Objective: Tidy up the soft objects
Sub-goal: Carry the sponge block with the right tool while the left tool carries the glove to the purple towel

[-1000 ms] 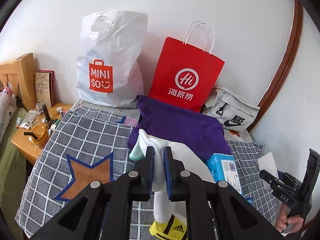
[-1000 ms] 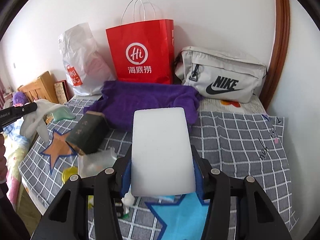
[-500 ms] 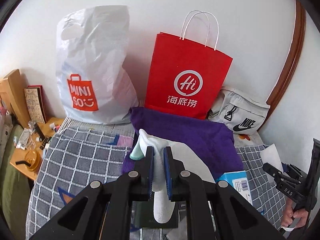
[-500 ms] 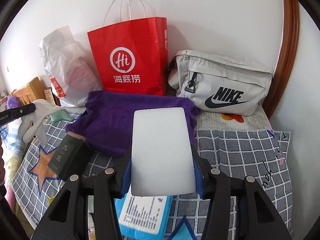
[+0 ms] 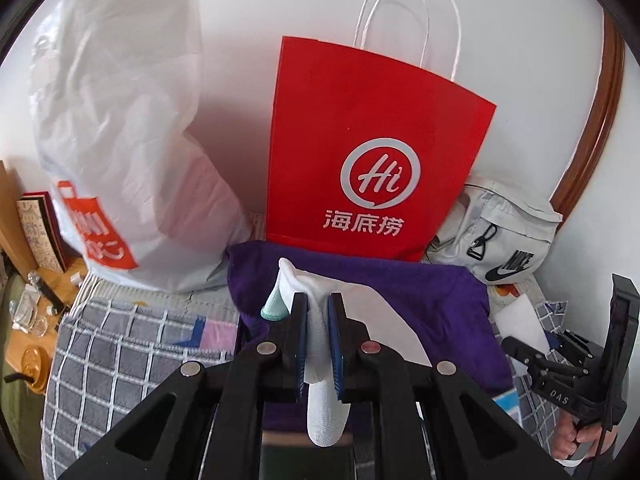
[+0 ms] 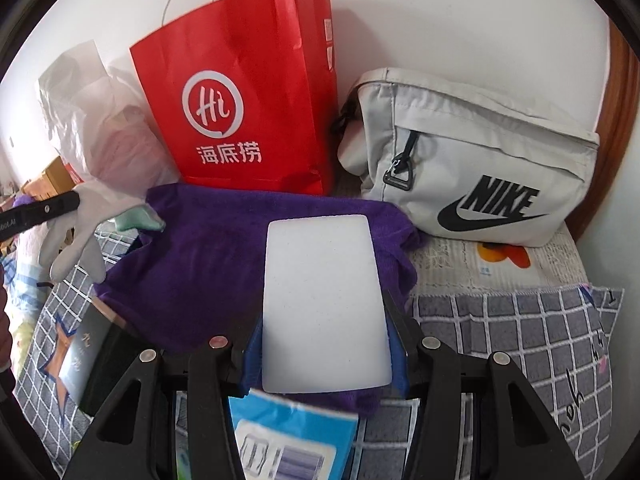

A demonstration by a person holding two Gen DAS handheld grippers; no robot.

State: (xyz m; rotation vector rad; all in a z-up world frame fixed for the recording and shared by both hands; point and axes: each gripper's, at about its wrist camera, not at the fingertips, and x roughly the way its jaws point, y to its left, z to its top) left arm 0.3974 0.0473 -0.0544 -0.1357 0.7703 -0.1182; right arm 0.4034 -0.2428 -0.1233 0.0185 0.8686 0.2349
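Note:
My left gripper (image 5: 317, 312) is shut on a white sock with a mint toe (image 5: 320, 400), held above the purple towel (image 5: 420, 300). The sock also shows at the left of the right wrist view (image 6: 80, 228). My right gripper (image 6: 325, 344) is shut on a white sponge block (image 6: 324, 304), held over the purple towel (image 6: 208, 260). It also shows at the right of the left wrist view (image 5: 560, 376). A red paper bag (image 5: 372, 152) stands against the wall behind the towel, seen too in the right wrist view (image 6: 240, 100).
A white MINISO plastic bag (image 5: 120, 152) stands left of the red bag, a grey Nike pouch (image 6: 472, 160) to its right. A blue tissue pack (image 6: 288, 440) and a dark box (image 6: 100, 364) lie on the checked bedspread (image 6: 520, 340). A wooden nightstand (image 5: 32, 320) is at far left.
Both grippers have moved forward and closer to the bags at the wall, still holding the sock and the sponge. The red bag now looms larger in both views.

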